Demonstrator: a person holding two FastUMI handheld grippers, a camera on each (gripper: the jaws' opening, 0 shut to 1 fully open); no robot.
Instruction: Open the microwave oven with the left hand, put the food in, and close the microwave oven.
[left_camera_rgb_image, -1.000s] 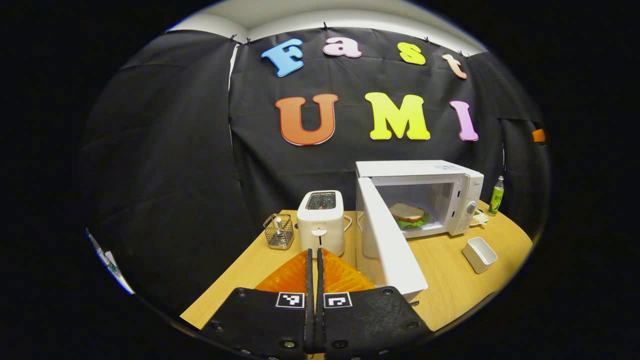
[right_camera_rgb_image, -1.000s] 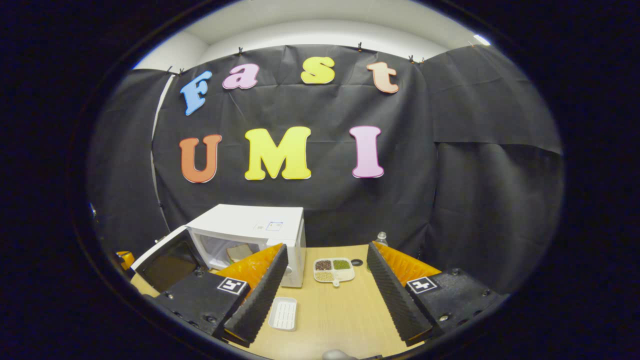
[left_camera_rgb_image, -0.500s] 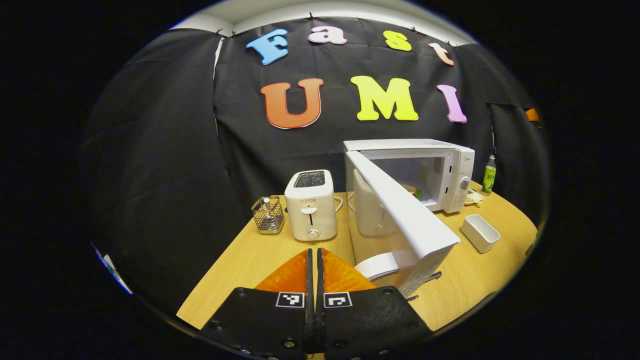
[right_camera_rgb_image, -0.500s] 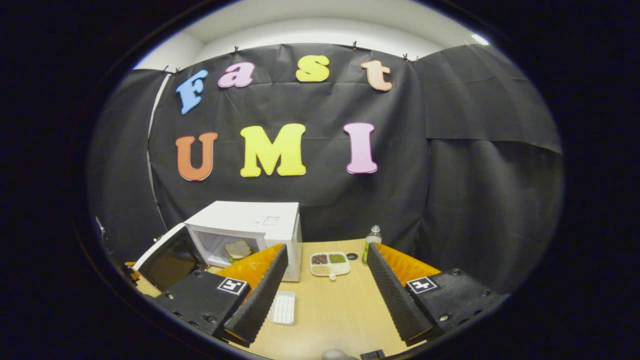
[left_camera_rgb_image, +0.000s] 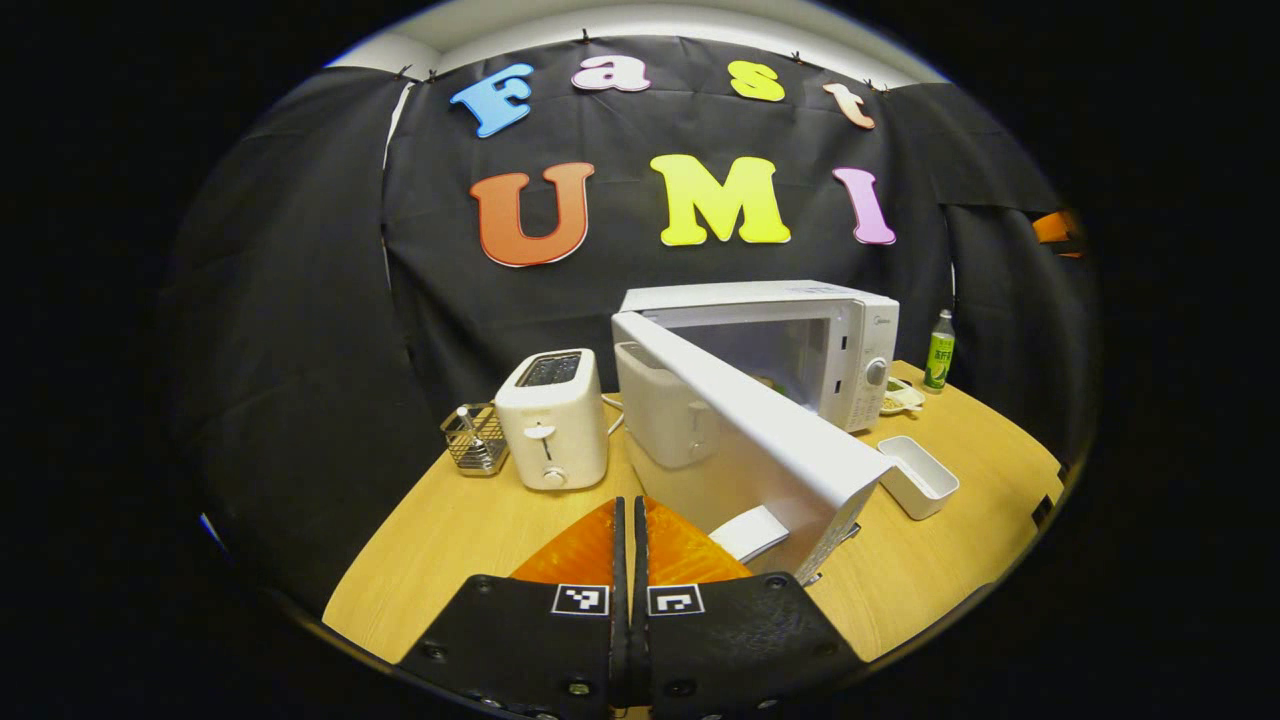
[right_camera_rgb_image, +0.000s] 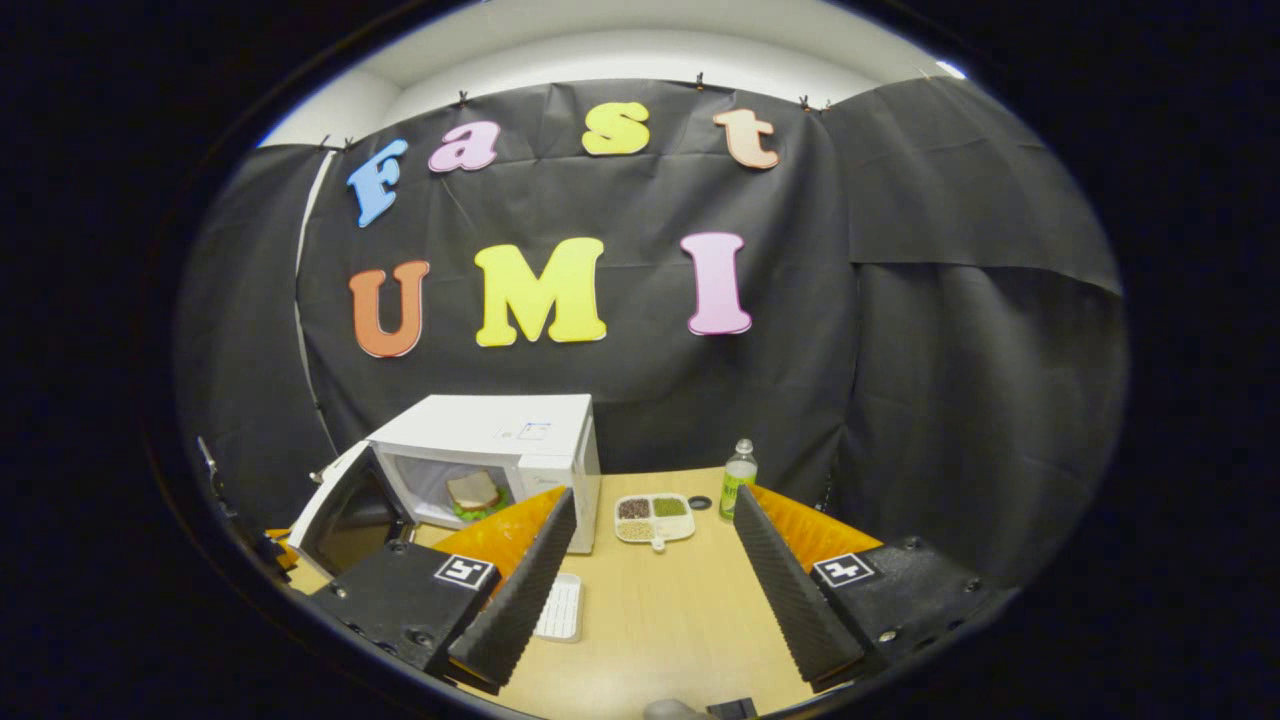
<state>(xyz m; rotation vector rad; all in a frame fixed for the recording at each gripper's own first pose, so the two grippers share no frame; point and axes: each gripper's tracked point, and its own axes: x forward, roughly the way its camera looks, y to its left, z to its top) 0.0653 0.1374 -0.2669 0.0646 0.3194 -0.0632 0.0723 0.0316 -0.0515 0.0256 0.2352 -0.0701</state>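
My left gripper (left_camera_rgb_image: 627, 530) was clenched, its fingers pressed flat together with nothing between them. Just ahead of it and a little to its right stood the microwave door (left_camera_rgb_image: 745, 430), swung partway out with its free edge nearest me. I could not tell whether the fingers touched the door. My right gripper (right_camera_rgb_image: 645, 545) hung released, fingers wide apart and holding nothing, above the table.

Ahead and to the left of the right gripper, the sandwich (right_camera_rgb_image: 473, 492) sat inside the microwave oven (right_camera_rgb_image: 500, 455). By my reading, opening and loading were done, and what was left was pushing the door fully shut.

Farther out on the wooden table (left_camera_rgb_image: 450, 530) stood a toaster (left_camera_rgb_image: 551, 418) and a wire basket (left_camera_rgb_image: 473, 438) ahead-left of the left gripper, and a small white tray (left_camera_rgb_image: 918, 476) to its right. Beyond the right gripper lay a divided dish (right_camera_rgb_image: 656, 515) and a green bottle (right_camera_rgb_image: 739, 478), with black cloth behind everything.
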